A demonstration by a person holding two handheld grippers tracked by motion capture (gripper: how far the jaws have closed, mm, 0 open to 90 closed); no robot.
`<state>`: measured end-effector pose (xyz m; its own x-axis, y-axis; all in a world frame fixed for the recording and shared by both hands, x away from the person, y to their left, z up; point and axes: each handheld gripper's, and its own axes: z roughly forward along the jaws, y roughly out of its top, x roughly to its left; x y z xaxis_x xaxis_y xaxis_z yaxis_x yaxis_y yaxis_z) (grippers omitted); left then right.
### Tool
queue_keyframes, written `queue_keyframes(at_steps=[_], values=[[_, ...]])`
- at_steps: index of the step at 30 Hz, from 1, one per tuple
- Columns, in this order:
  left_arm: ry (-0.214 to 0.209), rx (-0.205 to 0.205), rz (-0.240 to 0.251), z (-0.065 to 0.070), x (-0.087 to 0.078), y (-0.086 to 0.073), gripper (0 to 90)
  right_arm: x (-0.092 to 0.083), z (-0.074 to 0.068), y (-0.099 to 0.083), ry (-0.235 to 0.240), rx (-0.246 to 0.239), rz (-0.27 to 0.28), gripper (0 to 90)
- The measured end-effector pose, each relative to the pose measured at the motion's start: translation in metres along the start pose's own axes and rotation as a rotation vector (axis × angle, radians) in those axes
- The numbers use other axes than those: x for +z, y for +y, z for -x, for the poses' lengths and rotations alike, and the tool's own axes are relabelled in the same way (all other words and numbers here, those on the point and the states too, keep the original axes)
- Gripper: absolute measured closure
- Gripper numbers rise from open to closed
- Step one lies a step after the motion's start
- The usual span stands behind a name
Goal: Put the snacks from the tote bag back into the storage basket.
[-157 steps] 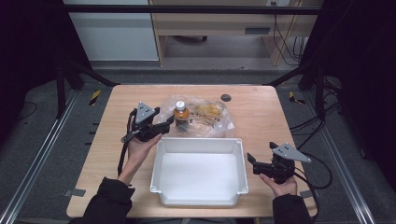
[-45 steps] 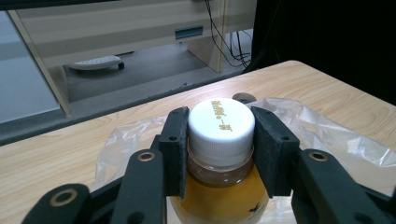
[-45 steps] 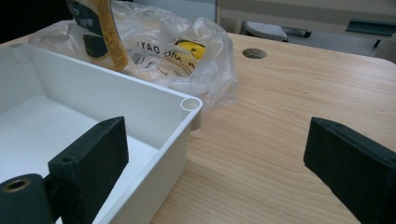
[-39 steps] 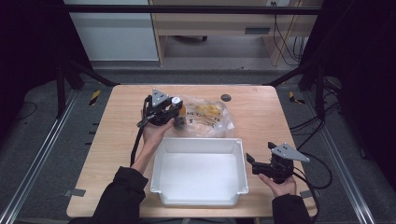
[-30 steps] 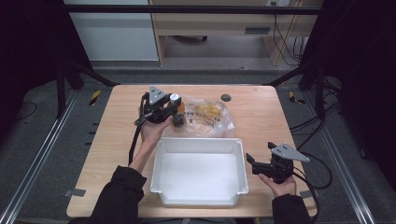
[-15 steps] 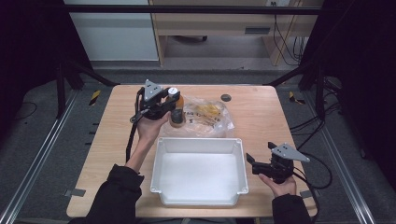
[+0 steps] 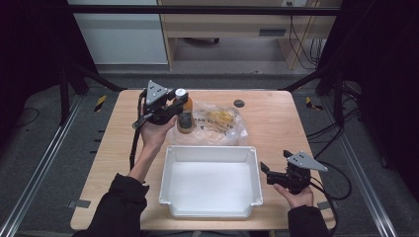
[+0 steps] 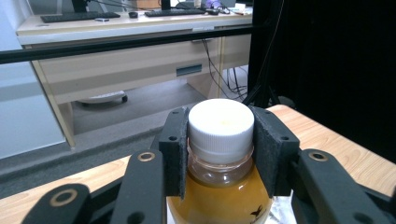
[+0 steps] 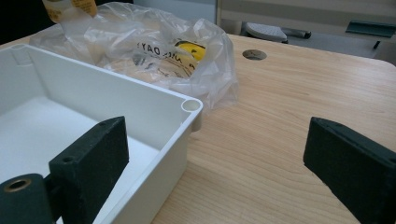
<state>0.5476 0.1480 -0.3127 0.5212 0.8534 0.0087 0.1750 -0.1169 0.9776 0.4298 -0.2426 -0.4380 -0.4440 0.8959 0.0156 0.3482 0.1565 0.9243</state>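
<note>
A bottle of amber drink (image 7: pixel 185 114) with a white cap (image 8: pixel 220 128) hangs above the table's back left, held upright by my left gripper (image 7: pixel 179 109). In the left gripper view both pads (image 8: pixel 176 149) press on the cap and neck from either side. A clear plastic bag (image 7: pixel 220 123) with yellow items lies just right of the bottle. The empty white bin (image 7: pixel 210 180) sits in front of it. My right gripper (image 7: pixel 269 170) rests by the bin's right wall, jaws wide open; one pad (image 9: pixel 91 158) stands over the bin's corner (image 9: pixel 191 106), the other over bare wood.
A round dark grommet (image 7: pixel 239 103) sits in the tabletop behind the bag. A cable trails from the left gripper down along the forearm. Bare wood lies on the table's right side (image 7: pixel 281 128). A desk and floor lie beyond the far edge.
My left gripper has lifted the bottle up off the table beside the bag, moving slightly toward the back. The right gripper and bin have stayed put.
</note>
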Motion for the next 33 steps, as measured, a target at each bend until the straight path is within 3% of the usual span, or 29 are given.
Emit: queue_keyframes(at_steps=[7,18,28,33], values=[[0.008,0.027,0.009,0.002,-0.007,0.008,59.0,0.000,0.000,0.000,0.000,0.000,0.000,7.1],[-0.011,0.014,0.029,0.005,-0.020,0.016,59.0,0.000,0.000,0.000,0.001,0.001,0.000,7.1],[-0.021,0.001,0.034,0.008,-0.031,0.014,59.0,0.000,0.000,0.000,0.002,-0.001,-0.002,7.1],[-0.023,0.014,0.032,0.012,-0.037,0.010,59.0,0.000,0.000,0.000,0.002,-0.001,-0.002,7.1]])
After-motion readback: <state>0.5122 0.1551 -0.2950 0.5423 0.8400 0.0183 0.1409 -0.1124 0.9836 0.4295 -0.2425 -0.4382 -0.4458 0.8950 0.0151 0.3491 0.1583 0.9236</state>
